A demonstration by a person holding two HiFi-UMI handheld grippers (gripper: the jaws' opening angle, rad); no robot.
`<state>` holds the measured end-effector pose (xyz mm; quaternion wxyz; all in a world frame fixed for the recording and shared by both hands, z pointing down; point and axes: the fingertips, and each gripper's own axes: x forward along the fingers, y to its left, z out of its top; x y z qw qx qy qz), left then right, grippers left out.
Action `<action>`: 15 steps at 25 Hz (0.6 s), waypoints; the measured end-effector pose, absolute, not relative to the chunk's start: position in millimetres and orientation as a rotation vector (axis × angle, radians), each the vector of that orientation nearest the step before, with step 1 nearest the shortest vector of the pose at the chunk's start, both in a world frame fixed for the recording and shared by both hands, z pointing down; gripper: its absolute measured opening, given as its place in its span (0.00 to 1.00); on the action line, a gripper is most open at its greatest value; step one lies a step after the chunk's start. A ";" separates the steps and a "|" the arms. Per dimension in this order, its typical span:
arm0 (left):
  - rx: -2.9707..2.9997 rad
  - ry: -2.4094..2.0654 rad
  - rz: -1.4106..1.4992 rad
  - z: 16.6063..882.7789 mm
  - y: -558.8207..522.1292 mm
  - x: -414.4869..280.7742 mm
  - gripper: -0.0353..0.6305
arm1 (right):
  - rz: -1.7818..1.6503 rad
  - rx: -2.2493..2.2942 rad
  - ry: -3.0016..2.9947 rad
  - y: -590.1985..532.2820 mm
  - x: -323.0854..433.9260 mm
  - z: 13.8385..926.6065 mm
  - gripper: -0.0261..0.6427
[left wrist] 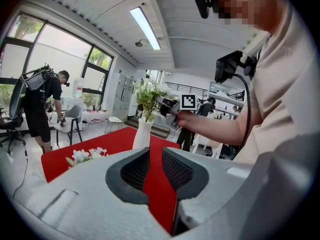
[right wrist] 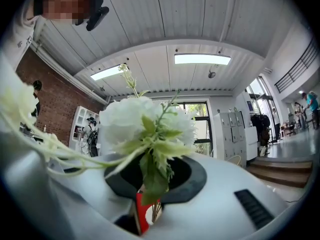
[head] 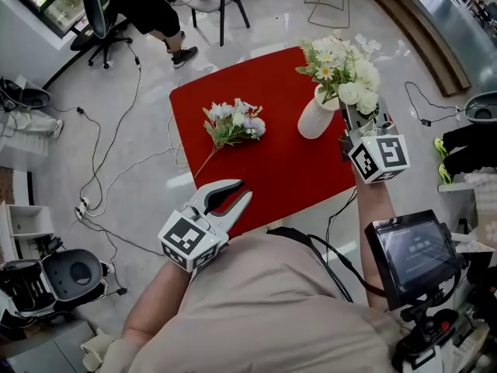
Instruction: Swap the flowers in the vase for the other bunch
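1. Right claw (head: 359,121) grips stems of the white bouquet (head: 345,72) standing in the vase (head: 317,116); the way out looks straight up.
2. Left claw (head: 244,189), open and empty, is nearer the other bunch (head: 233,123) on the worktop (head: 272,169).

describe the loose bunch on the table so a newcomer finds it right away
Find the red table. Left of the white vase lies the loose bunch. It alone lies flat, pale bluish blooms, unlike the upright white bunch.

Red table (head: 272,169): white vase (head: 314,120) upright nr right edge; loose flower bunch (head: 233,123) lying flat ctr-left, well apart.
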<state>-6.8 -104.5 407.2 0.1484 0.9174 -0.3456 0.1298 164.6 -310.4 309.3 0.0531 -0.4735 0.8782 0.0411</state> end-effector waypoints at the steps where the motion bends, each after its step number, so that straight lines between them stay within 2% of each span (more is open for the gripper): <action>1: 2.640 -0.991 0.372 407.1 -104.3 -7.4 0.15 | 0.128 -1.440 2.665 -309.8 164.9 305.1 0.15; 15: 2.680 -0.922 0.363 400.2 -95.4 -12.5 0.14 | 0.257 -1.443 2.550 -282.1 183.1 230.3 0.14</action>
